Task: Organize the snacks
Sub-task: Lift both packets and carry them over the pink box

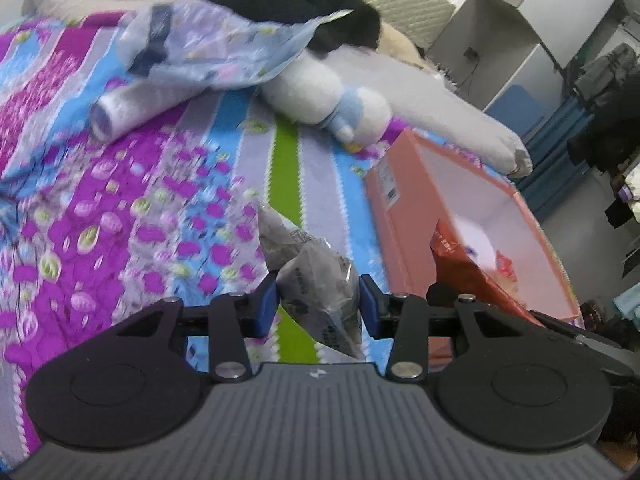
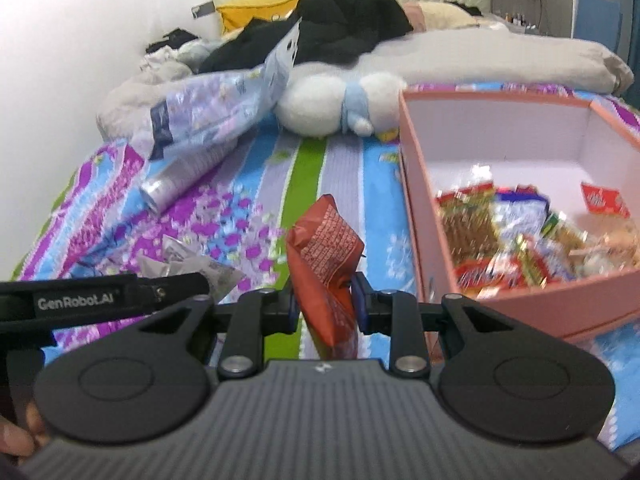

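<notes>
My left gripper (image 1: 319,304) is shut on a grey snack packet (image 1: 316,280) and holds it above the flowered bedspread, left of a pink box (image 1: 404,216). My right gripper (image 2: 322,304) is shut on an orange-red snack packet (image 2: 324,256), held upright left of the same pink box (image 2: 416,200), which holds several snack packets (image 2: 520,236). The left gripper's strap (image 2: 100,298) and its grey packet (image 2: 200,264) show at the left of the right wrist view. The orange-red packet (image 1: 468,272) shows by the box in the left wrist view.
A white and blue plush toy (image 2: 340,108) lies behind the box. A large pale purple bag (image 2: 216,112) and a silver tube (image 2: 176,180) lie on the bedspread (image 2: 256,184) at the far left. Black clothing (image 2: 344,32) and pillows are piled at the headboard.
</notes>
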Demonstrator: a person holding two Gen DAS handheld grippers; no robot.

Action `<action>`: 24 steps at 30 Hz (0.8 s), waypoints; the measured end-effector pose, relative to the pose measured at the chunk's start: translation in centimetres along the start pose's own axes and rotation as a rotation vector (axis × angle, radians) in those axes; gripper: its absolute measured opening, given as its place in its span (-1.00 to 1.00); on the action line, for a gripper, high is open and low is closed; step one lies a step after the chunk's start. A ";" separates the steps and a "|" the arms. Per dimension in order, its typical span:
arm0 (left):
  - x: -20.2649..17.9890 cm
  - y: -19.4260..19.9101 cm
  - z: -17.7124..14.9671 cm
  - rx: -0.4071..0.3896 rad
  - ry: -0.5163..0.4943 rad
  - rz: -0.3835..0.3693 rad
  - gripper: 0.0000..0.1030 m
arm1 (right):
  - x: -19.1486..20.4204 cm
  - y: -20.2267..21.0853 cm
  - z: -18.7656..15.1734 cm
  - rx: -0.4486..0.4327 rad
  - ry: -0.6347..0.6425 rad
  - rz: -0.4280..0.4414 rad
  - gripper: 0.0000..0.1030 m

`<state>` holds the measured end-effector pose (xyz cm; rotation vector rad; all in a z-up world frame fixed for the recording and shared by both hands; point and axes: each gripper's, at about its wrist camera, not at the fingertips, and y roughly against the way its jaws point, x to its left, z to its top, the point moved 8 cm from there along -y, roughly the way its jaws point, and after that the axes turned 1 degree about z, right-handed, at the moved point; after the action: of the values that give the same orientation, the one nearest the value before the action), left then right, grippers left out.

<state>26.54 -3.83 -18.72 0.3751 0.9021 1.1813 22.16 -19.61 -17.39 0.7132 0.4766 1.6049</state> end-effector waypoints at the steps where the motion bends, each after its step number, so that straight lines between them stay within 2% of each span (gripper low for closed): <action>1: -0.7 0.3 0.7 -0.007 -0.009 -0.006 -0.07 | -0.2 0.4 0.8 -0.010 0.000 0.001 -0.42; 8: -6.3 2.3 5.6 -0.077 -0.096 -0.057 -0.07 | -2.4 3.5 6.0 -0.115 -0.012 -0.017 -0.42; 15: -12.0 2.9 9.6 -0.111 -0.168 -0.101 -0.07 | -6.1 6.5 10.4 -0.217 -0.027 -0.054 -0.42; 19: -15.3 1.5 10.7 -0.107 -0.204 -0.120 -0.07 | -8.4 6.6 11.4 -0.236 -0.034 -0.068 -0.42; 24: -19.0 -1.9 10.6 -0.063 -0.253 -0.143 -0.07 | -11.8 5.5 11.6 -0.224 -0.055 -0.103 -0.42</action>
<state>34.09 -19.73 -5.86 0.3927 0.6598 1.0027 26.73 -33.18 -7.42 0.5531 0.2833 1.5095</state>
